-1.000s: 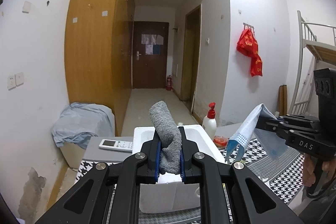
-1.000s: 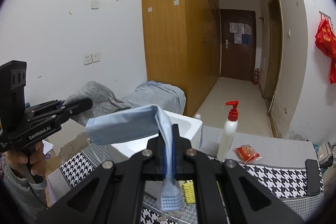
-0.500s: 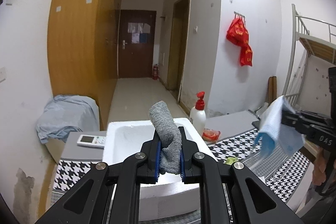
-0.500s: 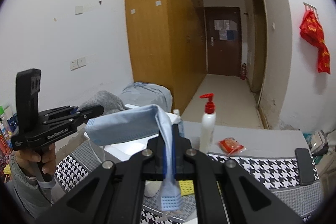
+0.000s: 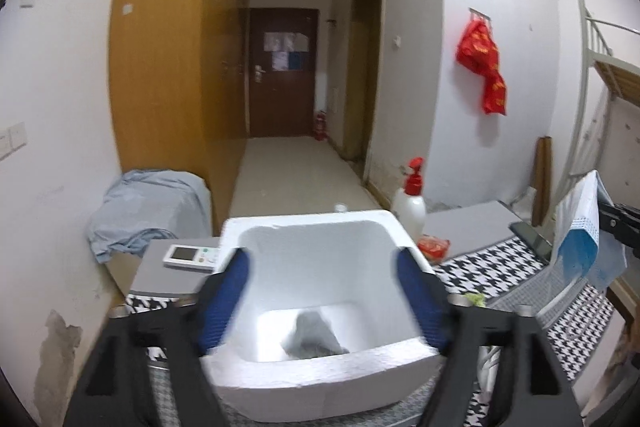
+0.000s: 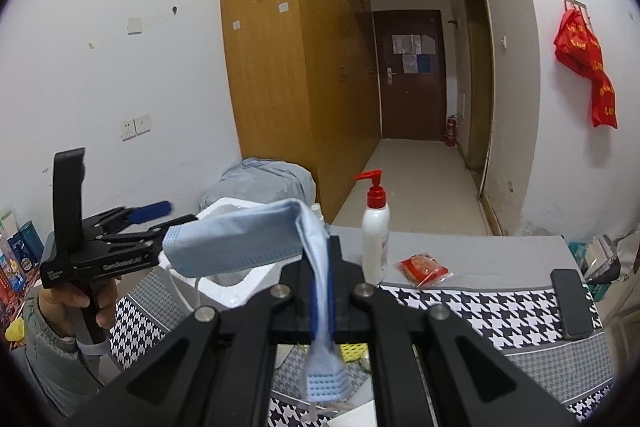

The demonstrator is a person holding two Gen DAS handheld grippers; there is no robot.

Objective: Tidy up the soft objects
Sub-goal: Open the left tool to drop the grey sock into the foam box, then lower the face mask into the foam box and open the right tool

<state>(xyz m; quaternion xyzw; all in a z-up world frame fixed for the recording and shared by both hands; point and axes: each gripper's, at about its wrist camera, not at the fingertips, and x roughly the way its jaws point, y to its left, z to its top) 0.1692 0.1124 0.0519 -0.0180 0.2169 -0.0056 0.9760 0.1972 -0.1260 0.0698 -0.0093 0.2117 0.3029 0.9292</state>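
My left gripper [image 5: 322,259] hangs over a white foam box [image 5: 312,367]; its jaws are opening and nothing is between them. A grey knitted cloth [image 5: 316,335] lies crumpled on the box's floor. My right gripper [image 6: 320,291] is shut on a light blue face mask [image 6: 240,243], which folds over to the left and hangs down below the fingers. In the left wrist view the mask [image 5: 576,239] and the right gripper [image 5: 616,223] are at the right edge. In the right wrist view the left gripper [image 6: 168,215], held by a hand, stands over the box [image 6: 218,211].
A white pump bottle [image 6: 375,227] with a red top and a red packet [image 6: 424,265] stand behind the houndstooth cloth [image 6: 480,311]. A black phone [image 6: 570,303] lies at the right. A white remote [image 5: 192,257] lies left of the box, by a blue-grey covered heap [image 5: 148,207].
My left gripper's jaws have parted and the grey cloth has dropped from them into the foam box. The right gripper keeps its hold on the mask.
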